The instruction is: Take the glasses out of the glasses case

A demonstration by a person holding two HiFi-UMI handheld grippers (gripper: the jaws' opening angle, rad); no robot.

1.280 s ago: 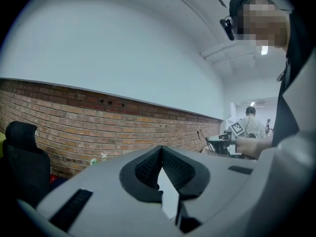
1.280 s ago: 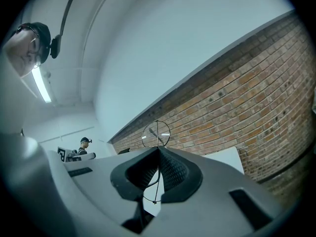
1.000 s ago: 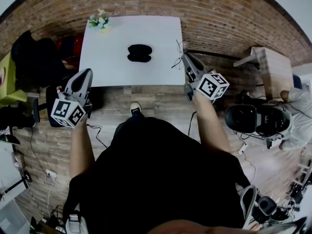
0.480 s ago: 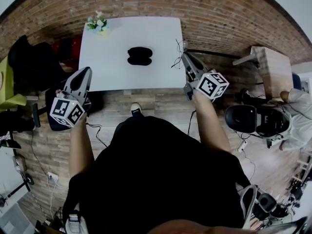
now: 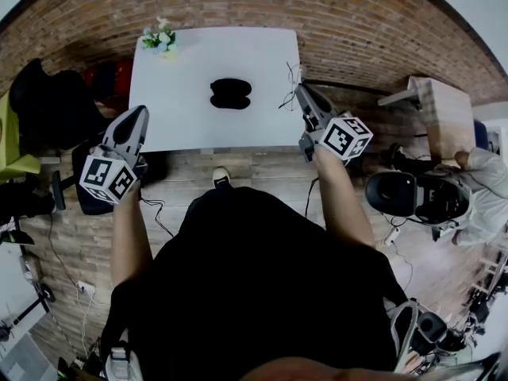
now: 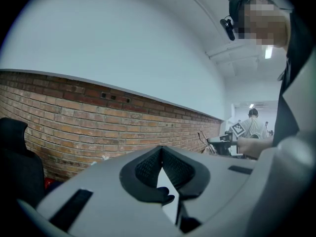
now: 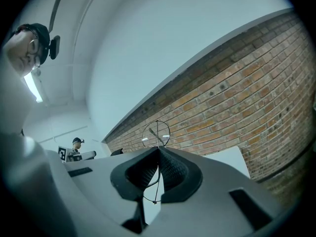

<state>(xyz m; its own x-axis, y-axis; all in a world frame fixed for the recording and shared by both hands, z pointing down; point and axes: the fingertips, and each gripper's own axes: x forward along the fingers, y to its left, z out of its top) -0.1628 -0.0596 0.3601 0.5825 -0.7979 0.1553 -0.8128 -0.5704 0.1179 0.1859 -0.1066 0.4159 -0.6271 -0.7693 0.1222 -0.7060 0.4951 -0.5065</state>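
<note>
The black glasses case (image 5: 231, 93) lies open on the middle of the white table (image 5: 175, 117). Thin wire-framed glasses (image 5: 289, 88) hang over the table's right edge, and my right gripper (image 5: 299, 90) is shut on them. In the right gripper view the round lens (image 7: 156, 133) stands above the closed jaws and the wire frame (image 7: 156, 189) runs down between them. My left gripper (image 5: 142, 114) hovers at the table's front left corner, shut with nothing held; in the left gripper view its jaw tips (image 6: 161, 148) meet.
A small plant (image 5: 161, 36) stands on the table's far left corner. Dark bags and a chair (image 5: 48, 101) crowd the floor at left. At right are a wooden side table (image 5: 440, 105), a black-and-white seat (image 5: 417, 197) and a person (image 5: 486, 182). Behind is a brick wall (image 5: 357, 22).
The left gripper has drifted slightly up and to the left. The right gripper still holds the glasses at the table's right edge, nearly unmoved.
</note>
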